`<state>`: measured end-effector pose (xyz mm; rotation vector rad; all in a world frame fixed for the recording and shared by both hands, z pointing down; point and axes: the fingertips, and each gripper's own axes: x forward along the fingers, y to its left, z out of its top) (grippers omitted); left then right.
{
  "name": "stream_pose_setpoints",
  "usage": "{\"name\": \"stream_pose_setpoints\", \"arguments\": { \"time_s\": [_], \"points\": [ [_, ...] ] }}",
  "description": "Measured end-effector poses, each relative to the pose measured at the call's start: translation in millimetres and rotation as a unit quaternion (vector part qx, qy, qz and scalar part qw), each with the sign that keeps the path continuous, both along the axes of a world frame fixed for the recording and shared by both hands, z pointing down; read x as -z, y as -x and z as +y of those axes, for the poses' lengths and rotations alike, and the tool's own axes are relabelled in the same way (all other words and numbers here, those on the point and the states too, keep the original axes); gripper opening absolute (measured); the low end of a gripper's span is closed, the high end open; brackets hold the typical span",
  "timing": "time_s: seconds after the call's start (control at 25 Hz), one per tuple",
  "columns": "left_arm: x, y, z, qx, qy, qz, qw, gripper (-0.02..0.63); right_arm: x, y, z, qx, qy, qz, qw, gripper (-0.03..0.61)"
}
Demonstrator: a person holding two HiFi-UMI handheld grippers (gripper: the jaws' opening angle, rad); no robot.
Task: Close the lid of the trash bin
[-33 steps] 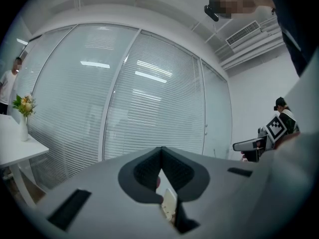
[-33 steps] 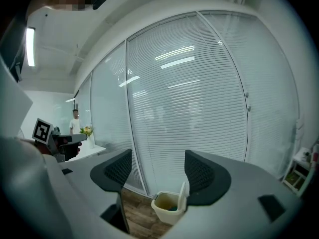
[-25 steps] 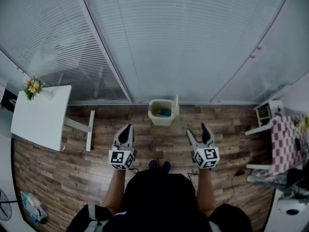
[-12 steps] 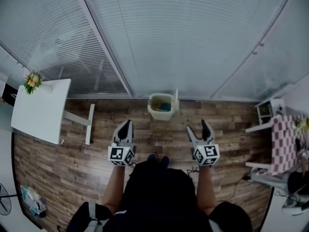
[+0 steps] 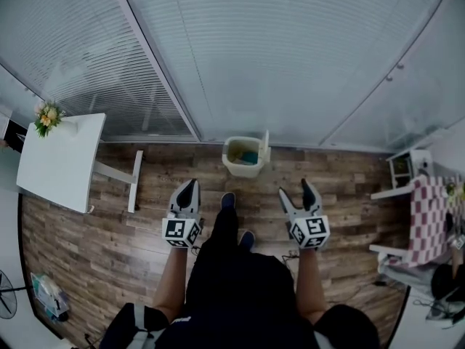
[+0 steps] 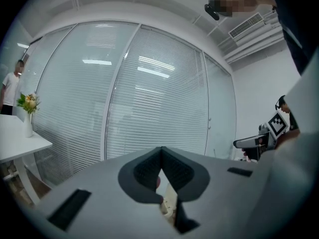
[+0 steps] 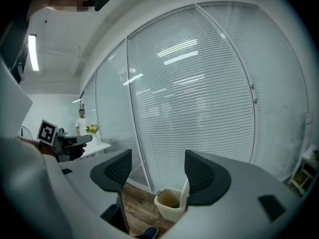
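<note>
A small cream trash bin [image 5: 244, 156] stands on the wood floor against the glass wall, its lid [image 5: 267, 147] upright at its right side, something blue inside. The right gripper view shows the bin [image 7: 171, 203] low between the jaws, some way off. My left gripper [image 5: 187, 194] is held at waist height, left of the bin, jaws shut with nothing between them; a sliver of the bin [image 6: 168, 203] shows below the shut tips. My right gripper [image 5: 297, 196] hangs right of the bin, open and empty. Both are well short of the bin.
A white table [image 5: 59, 165] with a flower vase [image 5: 48, 115] stands at the left. A small shelf [image 5: 401, 167] and a checkered cloth [image 5: 431, 218] are at the right. My foot [image 5: 227, 201] is forward between the grippers. A person [image 7: 81, 121] stands far left.
The view has drawn slightly nearer the bin. One foot has stepped forward between the grippers. Both grippers hold the same pose.
</note>
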<state>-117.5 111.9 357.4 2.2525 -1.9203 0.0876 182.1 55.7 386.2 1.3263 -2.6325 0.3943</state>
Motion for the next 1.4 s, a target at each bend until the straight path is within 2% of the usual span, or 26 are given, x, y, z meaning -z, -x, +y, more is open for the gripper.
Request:
{"name": "stream_pose_setpoints", "arguments": {
  "time_s": [0.44, 0.84, 1.04, 1.4],
  "points": [
    [-19.7, 9.7, -50.7, -0.014, 0.012, 0.009, 0.9998, 0.007, -20.6, 20.0, -41.9, 0.001, 0.034, 0.010, 0.999, 0.304],
    [-58.6, 37.7, -89.7, -0.008, 0.048, 0.006, 0.9988, 0.006, -81.1, 49.0, -85.1, 0.012, 0.081, 0.040, 0.996, 0.304],
    [-85.6, 47.4, -112.4, -0.014, 0.063, 0.004, 0.9979, 0.006, -110.7, 62.6, -114.0, 0.016, 0.091, 0.048, 0.995, 0.304],
    [-127.8, 42.6, -142.7, -0.024, 0.075, 0.001, 0.9969, 0.006, -185.6, 65.3, -150.1, 0.007, 0.123, 0.074, 0.990, 0.304]
  ]
}}
